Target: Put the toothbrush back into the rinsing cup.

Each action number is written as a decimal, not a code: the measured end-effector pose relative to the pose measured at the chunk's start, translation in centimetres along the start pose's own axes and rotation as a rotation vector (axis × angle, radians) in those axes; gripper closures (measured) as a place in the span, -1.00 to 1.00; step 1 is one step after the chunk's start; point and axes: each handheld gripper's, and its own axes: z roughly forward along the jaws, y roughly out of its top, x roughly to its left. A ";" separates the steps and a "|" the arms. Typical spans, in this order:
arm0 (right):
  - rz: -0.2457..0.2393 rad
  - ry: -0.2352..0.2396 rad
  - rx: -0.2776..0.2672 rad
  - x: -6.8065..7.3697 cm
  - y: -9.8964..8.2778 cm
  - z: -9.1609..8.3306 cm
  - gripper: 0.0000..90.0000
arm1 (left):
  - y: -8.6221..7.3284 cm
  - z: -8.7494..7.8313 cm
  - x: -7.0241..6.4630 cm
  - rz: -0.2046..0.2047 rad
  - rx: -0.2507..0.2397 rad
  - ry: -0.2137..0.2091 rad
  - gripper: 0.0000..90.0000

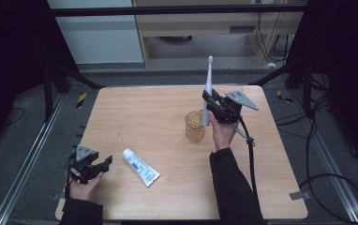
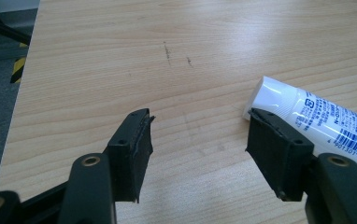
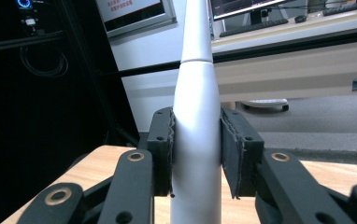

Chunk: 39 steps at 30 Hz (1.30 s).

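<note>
- Nearest the person, at the desk's (image 1: 167, 197) front left corner, the left claw (image 1: 103, 165) sits low in the left hand (image 1: 84, 187), its jaws spread wide with nothing between them; it is released.
- In the left gripper view, the same left claw (image 2: 197, 144) has bare wood between its two black pads, and the right-hand pad stands just in front of the cap end of the toothpaste tube (image 2: 317, 116), with no clear contact.
- Just beside that claw, toward the middle of the desk, the white toothpaste tube (image 1: 140, 167) lies flat and slanted, blue print up.
- Farther on, right of centre, a clear amber-tinted cup (image 1: 194, 126) stands upright on the desk.
- Just beside the cup, on its right, the right hand (image 1: 222, 133) holds the right claw (image 1: 208, 100) raised above the desk, clenched on a white electric toothbrush (image 1: 208, 91).
- The toothbrush stands nearly upright, brush head at the top, its lower end close to the cup's rim; whether it touches the cup I cannot tell.
- In the right gripper view, both pads of the right claw (image 3: 196, 154) press the toothbrush's (image 3: 196, 121) thick handle from either side.
</note>
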 end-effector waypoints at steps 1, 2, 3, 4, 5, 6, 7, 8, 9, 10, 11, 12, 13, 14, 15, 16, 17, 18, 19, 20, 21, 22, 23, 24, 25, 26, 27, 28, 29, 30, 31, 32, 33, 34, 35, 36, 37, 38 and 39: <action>-0.001 -0.002 -0.003 0.0 0.0 0.2 0.49 | 0.0 0.0 0.0 0.000 0.001 0.001 -0.12; -0.004 -0.002 -0.004 -0.1 0.0 0.3 0.49 | 0.0 0.0 0.0 -0.001 0.000 0.001 -0.12; -0.004 -0.002 -0.007 -0.1 0.0 0.5 0.49 | 0.0 0.0 0.0 -0.002 -0.001 0.001 -0.12; -0.006 -0.002 -0.010 -0.1 0.0 0.7 0.49 | 0.0 0.0 0.0 0.000 0.000 0.001 -0.12; -0.004 -0.004 -0.015 -0.1 0.0 0.8 0.49 | 0.0 0.0 0.0 -0.002 -0.002 0.002 -0.12; -0.003 -0.003 -0.018 -0.1 -0.1 1.0 0.49 | 0.0 0.0 0.0 -0.002 -0.002 0.002 -0.12; -0.002 -0.006 -0.019 -0.2 -0.1 1.1 0.49 | 0.0 0.0 0.1 0.000 0.000 0.002 -0.12; 0.000 -0.008 -0.018 -0.2 -0.2 1.3 0.49 | 0.0 0.0 0.1 0.000 0.001 0.001 -0.12; 0.000 -0.008 -0.015 -0.3 -0.2 1.4 0.49 | 0.0 0.0 0.1 0.000 0.001 0.002 -0.12; -0.002 -0.009 -0.016 -0.4 -0.3 1.6 0.49 | 0.0 0.0 0.0 -0.002 -0.002 0.002 -0.12; 0.000 -0.011 -0.018 -0.4 -0.3 1.7 0.49 | 0.0 0.0 0.1 -0.001 -0.001 0.002 -0.12; 0.002 -0.011 -0.021 -0.5 -0.3 1.9 0.49 | 0.0 0.0 0.1 -0.001 -0.002 0.001 -0.12; 0.004 -0.012 -0.025 -0.5 -0.3 2.0 0.49 | 0.0 0.0 0.1 -0.001 -0.001 0.001 -0.12; 0.003 -0.013 -0.031 -0.6 -0.4 2.1 0.49 | 0.0 0.0 0.0 -0.002 -0.003 0.001 -0.12; 0.005 -0.013 -0.032 -0.6 -0.4 2.3 0.49 | 0.0 0.0 0.0 -0.002 -0.003 0.001 -0.12; 0.005 -0.014 -0.035 -0.7 -0.4 2.4 0.49 | 0.0 0.0 0.0 -0.002 -0.003 0.001 -0.12; 0.008 -0.015 -0.038 -0.7 -0.4 2.6 0.49 | 0.0 0.0 0.0 0.001 -0.002 0.001 -0.12; 0.006 -0.016 -0.042 -0.7 -0.5 2.7 0.49 | 0.0 0.0 0.0 0.000 -0.001 0.001 -0.12; 0.007 -0.015 -0.046 -0.7 -0.6 2.8 0.49 | 0.0 0.0 0.0 -0.002 -0.004 0.001 -0.12; 0.007 -0.014 -0.048 -0.8 -0.6 3.0 0.49 | 0.0 0.0 0.1 -0.001 -0.002 0.001 -0.12; 0.007 -0.013 -0.050 -0.8 -0.7 3.1 0.49 | 0.0 0.0 0.1 -0.002 -0.002 0.001 -0.12; 0.006 -0.012 -0.050 -0.8 -0.8 3.2 0.49 | 0.0 0.0 0.1 -0.001 -0.001 0.001 -0.12; 0.002 -0.011 -0.048 -0.8 -0.8 3.3 0.49 | 0.0 0.0 0.1 -0.001 -0.002 0.001 -0.12; 0.004 -0.011 -0.048 -0.8 -0.9 3.4 0.49 | 0.0 0.0 0.1 -0.001 -0.002 0.001 -0.12; 0.003 -0.010 -0.049 -0.8 -1.0 3.6 0.49 | 0.0 0.0 0.1 -0.001 -0.002 0.001 -0.12; 0.007 -0.007 -0.045 -0.8 -1.1 3.6 0.49 | 0.0 0.0 0.1 -0.001 -0.002 0.001 -0.12; 0.001 -0.008 -0.045 -0.9 -1.2 3.7 0.49 | 0.0 0.0 0.1 -0.001 -0.002 0.002 -0.12; 0.005 -0.007 -0.041 -0.9 -1.3 3.8 0.49 | 0.0 0.0 0.1 -0.001 -0.002 0.002 -0.12; 0.004 -0.008 -0.037 -0.9 -1.4 3.9 0.49 | 0.0 0.0 0.1 -0.001 -0.003 0.002 -0.12; 0.003 -0.009 -0.034 -0.9 -1.5 4.0 0.49 | 0.0 0.0 0.1 -0.001 -0.003 0.002 -0.12; 0.002 -0.008 -0.030 -0.9 -1.6 4.0 0.49 | 0.0 0.0 0.1 -0.001 -0.004 0.002 -0.12; -0.002 -0.008 -0.025 -0.9 -1.8 4.1 0.49 | 0.0 0.0 0.1 -0.002 -0.003 0.002 -0.12; -0.003 -0.010 -0.021 -0.9 -1.9 4.1 0.49 | 0.0 0.0 0.1 -0.002 -0.003 0.001 -0.12; -0.005 -0.010 -0.019 -0.9 -2.1 4.2 0.49 | 0.0 0.0 0.1 -0.002 -0.003 0.001 -0.12; -0.003 -0.010 -0.018 -0.9 -2.2 4.2 0.49 | 0.0 0.0 0.1 -0.001 -0.003 0.001 -0.12; -0.003 -0.010 -0.012 -1.0 -2.4 4.2 0.49 | 0.0 0.0 0.1 -0.001 -0.003 0.001 -0.12; -0.001 -0.012 -0.009 -1.0 -2.6 4.3 0.49 | 0.0 0.0 0.1 -0.001 -0.003 0.000 -0.12; 0.000 -0.011 -0.002 -1.0 -2.8 4.3 0.49 | 0.0 0.0 0.1 -0.001 -0.003 0.000 -0.12; 0.002 -0.011 0.005 -1.0 -2.9 4.4 0.49 | 0.0 0.0 0.1 -0.002 -0.003 0.000 -0.12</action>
